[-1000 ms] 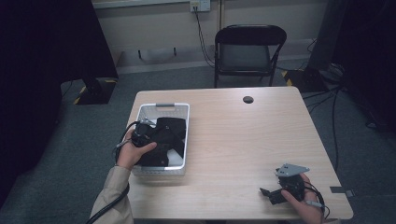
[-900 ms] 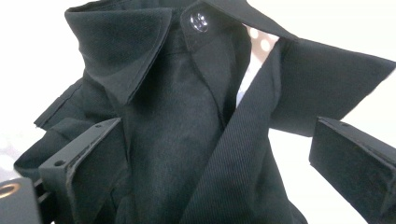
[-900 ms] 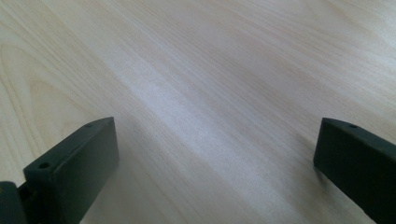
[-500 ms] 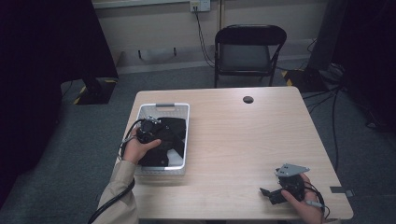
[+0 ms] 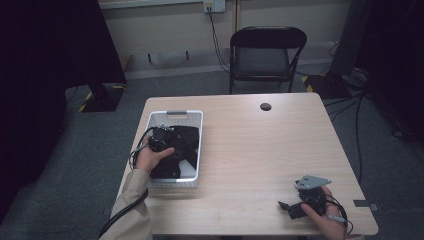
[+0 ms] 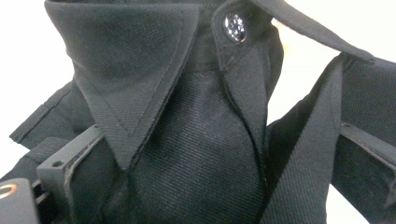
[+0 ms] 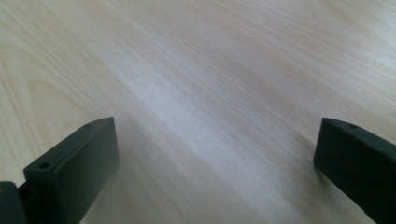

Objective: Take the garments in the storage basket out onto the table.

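A black shirt (image 5: 183,146) lies in a white basket (image 5: 177,113) at the table's left. My left gripper (image 5: 161,136) is down in the basket on the shirt. In the left gripper view the shirt's collar (image 6: 140,84) and a dark button (image 6: 235,25) are right in front of the camera. One jaw stands wide at the lower left, as on an open gripper, and the cloth covers the other. My right gripper (image 5: 289,206) rests low at the table's near right corner. It is open (image 7: 215,158) over bare wood, with nothing between its jaws.
The light wooden table (image 5: 260,150) has a small dark round spot (image 5: 265,106) near its far edge. A black folding chair (image 5: 266,55) stands beyond the table. Cables run along the floor at the right.
My left hand has moved its gripper farther along the basket, away from the person, over the shirt. The right gripper has stayed still.
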